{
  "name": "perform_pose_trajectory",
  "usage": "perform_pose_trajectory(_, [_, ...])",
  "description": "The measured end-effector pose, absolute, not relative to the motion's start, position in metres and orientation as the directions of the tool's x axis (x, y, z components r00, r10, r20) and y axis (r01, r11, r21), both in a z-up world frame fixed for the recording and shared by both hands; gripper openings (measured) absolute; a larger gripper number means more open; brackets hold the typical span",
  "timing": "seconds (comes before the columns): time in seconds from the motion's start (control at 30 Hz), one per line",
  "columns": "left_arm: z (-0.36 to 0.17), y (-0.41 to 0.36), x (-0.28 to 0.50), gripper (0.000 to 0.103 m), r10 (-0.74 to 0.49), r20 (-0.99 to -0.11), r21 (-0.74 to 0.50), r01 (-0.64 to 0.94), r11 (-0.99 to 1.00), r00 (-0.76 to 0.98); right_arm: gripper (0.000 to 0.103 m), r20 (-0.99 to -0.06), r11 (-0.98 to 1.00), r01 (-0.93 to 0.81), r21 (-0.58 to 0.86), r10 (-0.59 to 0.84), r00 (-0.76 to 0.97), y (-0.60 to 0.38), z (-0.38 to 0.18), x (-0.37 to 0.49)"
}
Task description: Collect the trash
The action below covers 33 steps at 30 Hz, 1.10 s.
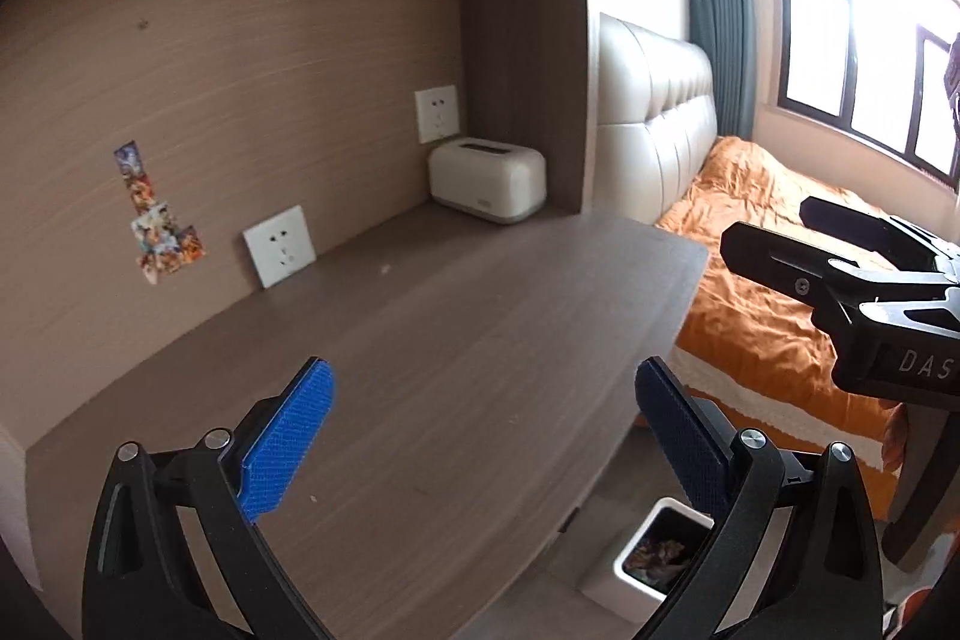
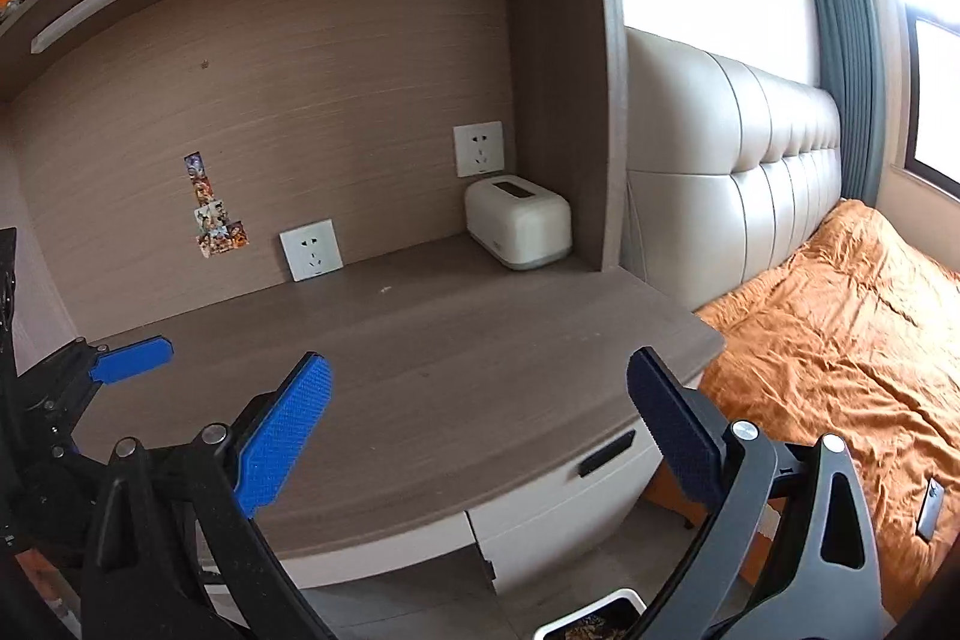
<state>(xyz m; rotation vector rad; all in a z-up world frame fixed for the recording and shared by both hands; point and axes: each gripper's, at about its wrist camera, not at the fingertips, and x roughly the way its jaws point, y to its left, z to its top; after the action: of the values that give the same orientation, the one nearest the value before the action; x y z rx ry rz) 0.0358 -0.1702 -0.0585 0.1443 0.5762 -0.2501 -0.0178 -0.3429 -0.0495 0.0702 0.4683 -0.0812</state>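
White bin (image 1: 651, 556) holding colourful trash (image 1: 657, 556)

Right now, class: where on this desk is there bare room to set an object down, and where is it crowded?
The desk lies bare from the low socket to its front edge. Only the back right corner is occupied, by the cream toaster-like box. A tiny crumb lies near the back.

Grey-brown wood grain runs across the desk (image 2: 480, 376) and its paler back panel (image 2: 300, 70). The toaster (image 2: 519, 222) is cream, the sockets (image 2: 311, 250) white, the stickers (image 2: 217, 223) multicoloured. An orange bedspread (image 2: 840, 340) lies under a cream quilted headboard (image 2: 732, 172), beside a grey-blue curtain (image 2: 840, 28). Both grippers have black frames and blue textured pads (image 2: 282, 436)
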Motion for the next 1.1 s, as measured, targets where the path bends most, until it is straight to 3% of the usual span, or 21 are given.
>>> perform_pose_trajectory(0.4, [-0.023, -0.06, 0.075, 0.099, -0.185, -0.53, 0.039, 0.241, 0.97, 0.828, 0.098, -0.425, 0.983, 0.181, 0.044, -0.145, 0.894, -0.252, -0.034, 0.032])
perform_pose_trajectory(0.6, [-0.018, -0.03, 0.08, 0.099, -0.127, -0.525, 0.052, 0.181, 0.982, 0.842, 0.098, -0.417, 0.98, 0.187, 0.064, -0.144, 0.898, -0.223, -0.027, 0.039])
perform_pose_trajectory(1.1, [-0.018, 0.016, 0.089, 0.099, -0.133, -0.528, 0.024, 0.171, 0.985, 0.839, 0.098, -0.405, 0.984, 0.178, 0.011, -0.158, 0.9, -0.177, -0.022, 0.054])
